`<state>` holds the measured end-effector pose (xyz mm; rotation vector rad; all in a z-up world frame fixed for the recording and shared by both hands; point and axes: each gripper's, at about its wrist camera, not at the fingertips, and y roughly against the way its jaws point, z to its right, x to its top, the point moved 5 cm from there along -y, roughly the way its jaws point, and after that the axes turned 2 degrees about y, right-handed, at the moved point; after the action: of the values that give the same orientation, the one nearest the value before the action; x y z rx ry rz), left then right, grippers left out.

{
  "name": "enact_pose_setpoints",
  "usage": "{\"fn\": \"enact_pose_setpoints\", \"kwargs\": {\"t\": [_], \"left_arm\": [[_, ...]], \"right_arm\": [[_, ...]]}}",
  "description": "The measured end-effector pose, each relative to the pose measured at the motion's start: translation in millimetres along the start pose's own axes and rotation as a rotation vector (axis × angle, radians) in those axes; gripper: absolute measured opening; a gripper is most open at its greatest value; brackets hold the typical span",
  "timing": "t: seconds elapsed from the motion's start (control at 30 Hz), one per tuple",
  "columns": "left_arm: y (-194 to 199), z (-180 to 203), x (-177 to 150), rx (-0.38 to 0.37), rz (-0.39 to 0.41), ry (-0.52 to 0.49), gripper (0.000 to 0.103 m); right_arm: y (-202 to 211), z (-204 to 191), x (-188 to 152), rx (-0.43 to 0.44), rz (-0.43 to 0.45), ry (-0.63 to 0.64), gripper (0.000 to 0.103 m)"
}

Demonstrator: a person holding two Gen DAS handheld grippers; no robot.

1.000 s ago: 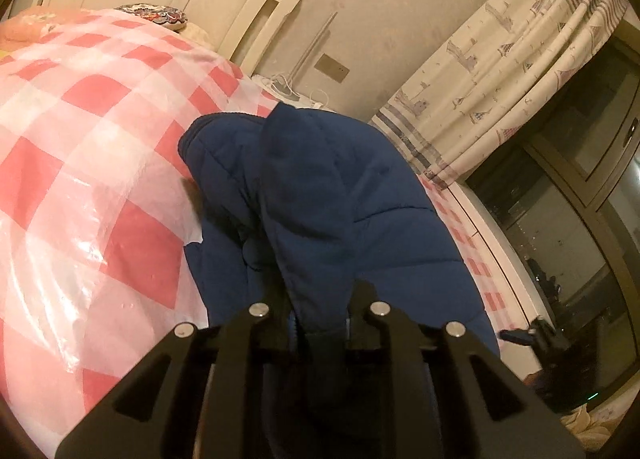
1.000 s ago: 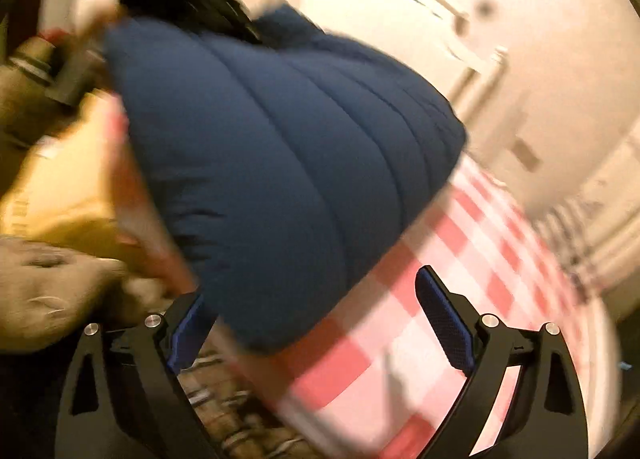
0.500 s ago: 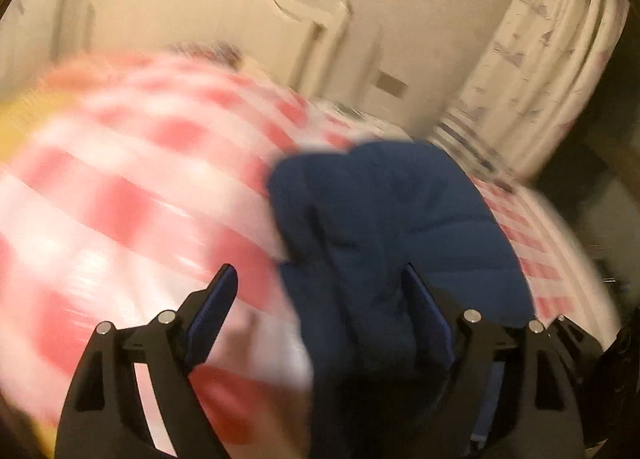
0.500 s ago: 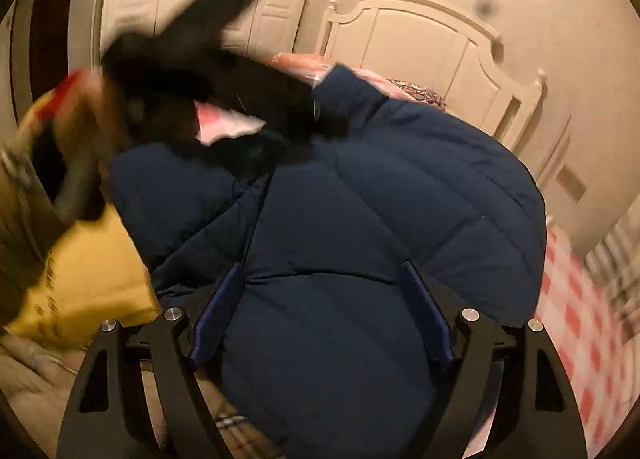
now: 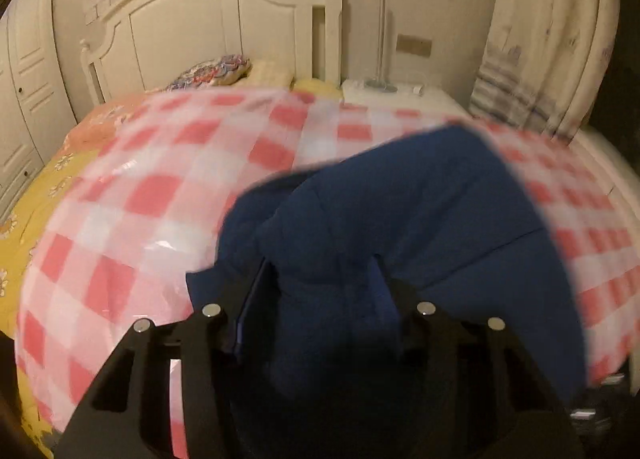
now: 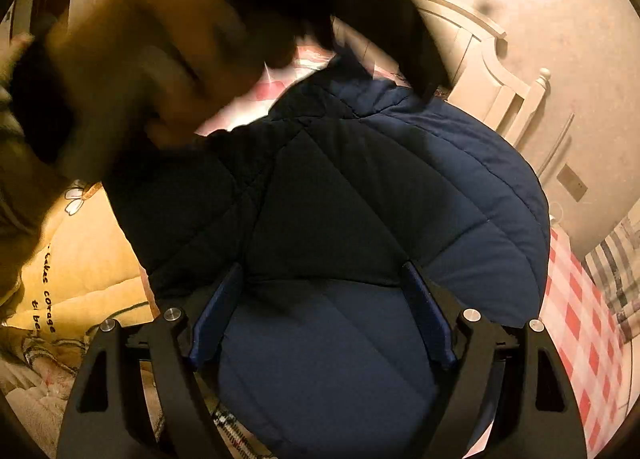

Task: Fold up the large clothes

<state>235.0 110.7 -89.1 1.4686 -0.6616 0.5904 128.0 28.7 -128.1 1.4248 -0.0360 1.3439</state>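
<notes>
Here we are looking at a dark blue padded jacket lying on a bed covered by a red-and-white checked sheet, and the coming move turns on how its bulk sits against our two tools. In the left wrist view the left gripper is standing with its fingers partly apart and a bunched fold of jacket filling the gap between them; we are judging that it is pinching that fold, though the blur is keeping us from being sure. From those fingers the jacket is spreading forward and to the right, its long side running away toward the headboard.

In the right wrist view the right gripper is hanging with its fingers wide apart, holding nothing, and the jacket is lying directly under and ahead of them, filling the space between. The left tool and the hand holding it are showing as a blur at the jacket's far left edge. So the left one is nearer a hem, and the right is placed over the middle.

As for writing, a yellow quilt to the left of the right fingers is carrying black lettering; we are reading "corage" and a fragment above it, and nothing more is legible.
</notes>
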Motion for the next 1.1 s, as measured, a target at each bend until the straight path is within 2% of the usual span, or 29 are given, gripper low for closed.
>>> {"fn": "enact_pose_setpoints", "kwargs": {"t": [0.17,0.27,0.33,0.4,0.47,0.53,0.6,0.67,0.77,0.87,1.03,1.1], "left_arm": [[-8.2,-4.6,-13.0,0.056,0.032,-0.049,0.054],[-11.4,-9.3,-13.3,0.048,0.026,-0.031,0.058],[-10.9,-10.5,-13.2,0.043,0.026,-0.020,0.059],[-10.9,-10.5,-13.3,0.045,0.032,-0.018,0.059],[-10.5,-10.7,-13.7,0.048,0.037,-0.016,0.059],[-10.7,-11.3,-13.7,0.044,0.037,-0.011,0.060],[-11.3,-13.0,-13.8,0.037,0.035,-0.003,0.060],[-12.0,-14.0,-13.9,0.033,0.033,0.002,0.061],[-13.2,-15.2,-13.9,0.030,0.030,0.010,0.061],[-20.8,-18.6,-13.6,0.024,0.006,0.025,0.062],[-24.0,-24.0,-15.5,-0.002,0.003,0.054,0.066],[-23.8,-25.6,-16.6,-0.009,0.004,0.064,0.067]], "right_arm": [[5.1,-4.1,5.7,0.029,-0.011,0.027,0.078],[29.9,11.7,16.9,0.116,0.019,0.019,0.062],[46.0,36.5,25.2,0.074,0.070,-0.008,0.062],[53.8,77.6,35.7,-0.006,0.101,-0.068,0.062],[46.4,121.3,47.0,-0.063,0.099,-0.152,0.059],[29.7,157.2,58.3,-0.084,0.087,-0.233,0.058],[2.3,185.8,70.4,-0.066,0.065,-0.320,0.056],[-23.9,197.6,78.7,-0.054,0.031,-0.354,0.056],[-74.0,195.7,82.9,-0.041,-0.071,-0.340,0.056],[-127.7,186.4,65.8,-0.074,-0.212,-0.253,0.058],[-132.5,183.8,65.3,-0.067,-0.274,-0.237,0.059],[-123.6,192.9,76.3,-0.085,-0.260,-0.245,0.058]]}}
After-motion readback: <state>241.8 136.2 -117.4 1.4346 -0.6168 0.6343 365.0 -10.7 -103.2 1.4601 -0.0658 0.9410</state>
